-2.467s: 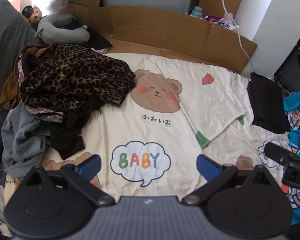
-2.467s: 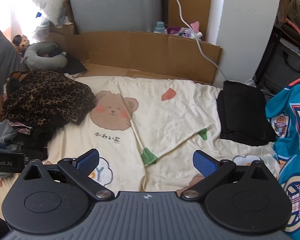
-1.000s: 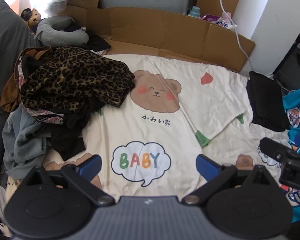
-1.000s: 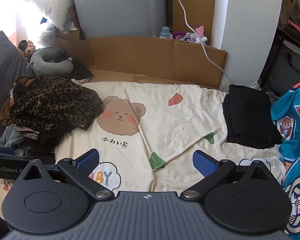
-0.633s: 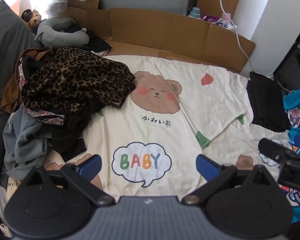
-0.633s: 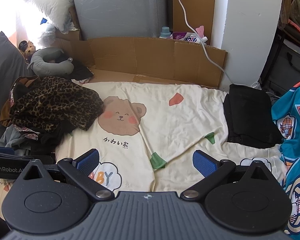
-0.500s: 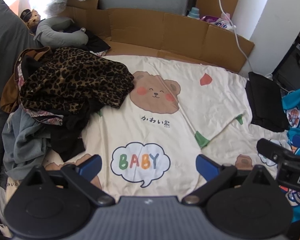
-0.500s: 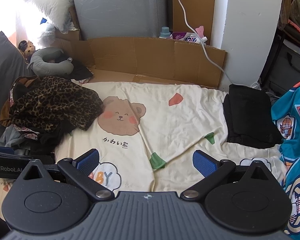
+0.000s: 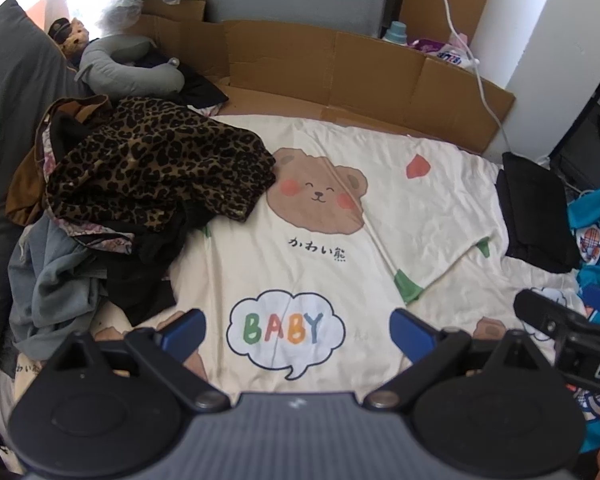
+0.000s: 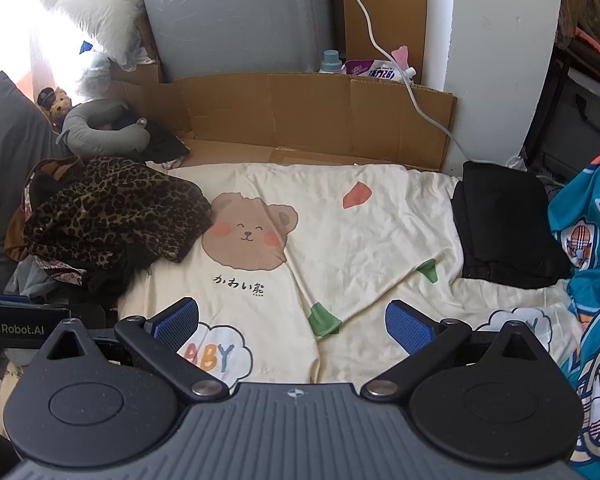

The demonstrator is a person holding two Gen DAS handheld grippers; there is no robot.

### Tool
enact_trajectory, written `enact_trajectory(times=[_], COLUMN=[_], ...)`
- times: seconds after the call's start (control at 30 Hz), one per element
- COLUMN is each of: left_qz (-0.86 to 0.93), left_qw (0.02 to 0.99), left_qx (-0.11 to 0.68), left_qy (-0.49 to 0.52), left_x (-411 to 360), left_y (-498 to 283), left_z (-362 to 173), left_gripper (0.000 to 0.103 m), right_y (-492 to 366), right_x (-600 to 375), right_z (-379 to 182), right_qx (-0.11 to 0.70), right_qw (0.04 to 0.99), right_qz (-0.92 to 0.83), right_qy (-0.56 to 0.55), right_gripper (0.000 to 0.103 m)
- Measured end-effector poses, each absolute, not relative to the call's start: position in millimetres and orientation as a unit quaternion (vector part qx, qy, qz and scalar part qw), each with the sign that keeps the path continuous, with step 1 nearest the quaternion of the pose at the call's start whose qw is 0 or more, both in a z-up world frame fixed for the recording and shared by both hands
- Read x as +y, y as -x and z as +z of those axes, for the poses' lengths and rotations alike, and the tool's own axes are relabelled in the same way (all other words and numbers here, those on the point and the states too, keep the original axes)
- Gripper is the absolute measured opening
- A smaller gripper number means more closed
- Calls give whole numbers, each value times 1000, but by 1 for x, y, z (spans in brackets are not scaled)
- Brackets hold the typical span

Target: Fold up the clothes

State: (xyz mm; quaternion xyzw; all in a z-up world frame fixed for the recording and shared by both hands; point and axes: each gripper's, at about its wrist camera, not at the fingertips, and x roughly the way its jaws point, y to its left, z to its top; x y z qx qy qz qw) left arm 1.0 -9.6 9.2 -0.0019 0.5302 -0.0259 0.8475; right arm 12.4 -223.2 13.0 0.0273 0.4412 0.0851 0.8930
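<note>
- Barely anything has moved since the earlier frames, both grippers just drift a touch over the bed and the clothes sit where they were
- left gripper point(image 9: 296, 326) hangs above the BABY bubble point(image 9: 286, 330), jaws spread wide, nothing in them
- right gripper point(image 10: 292, 322) is the same deal, wide and empty, and sits to the right of that bubble, over the green patch point(image 10: 324, 322)
- the pile of unfolded clothes, leopard-print garment point(image 9: 156, 168) on top, lies left of the bubble and further back, so I'd say the left gripper is the nearer one for a grab
- that heap runs roughly front to back along the bed's left edge, grey garment point(image 9: 56, 280) at the near end
- right of the bubble and about as far back sits a folded black garment point(image 10: 504, 228), probably already done
- furthest back, beyond the bear print point(image 9: 316, 196), is the cardboard wall point(image 10: 312, 112)
</note>
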Motion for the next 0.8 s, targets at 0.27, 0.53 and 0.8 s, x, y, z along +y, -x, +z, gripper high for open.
enact_trajectory(times=[0.27,0.53,0.8], left_qz=[-29,-51,-62], left_qw=[846,864,862], left_qx=[532,500,501], left_qy=[18,-2,-43], left_x=[5,28,62], left_y=[-8,-24,-40], left_z=[31,97,158], left_gripper=[91,90,86], right_y=[-16,-19,-25], right_x=[-229,-241,-251], right_z=[23,41,56], right_qx=[440,426,418], right_qw=[894,896,893], right_qz=[73,96,124], right_qy=[-43,-86,-116], right_gripper=[103,102,102])
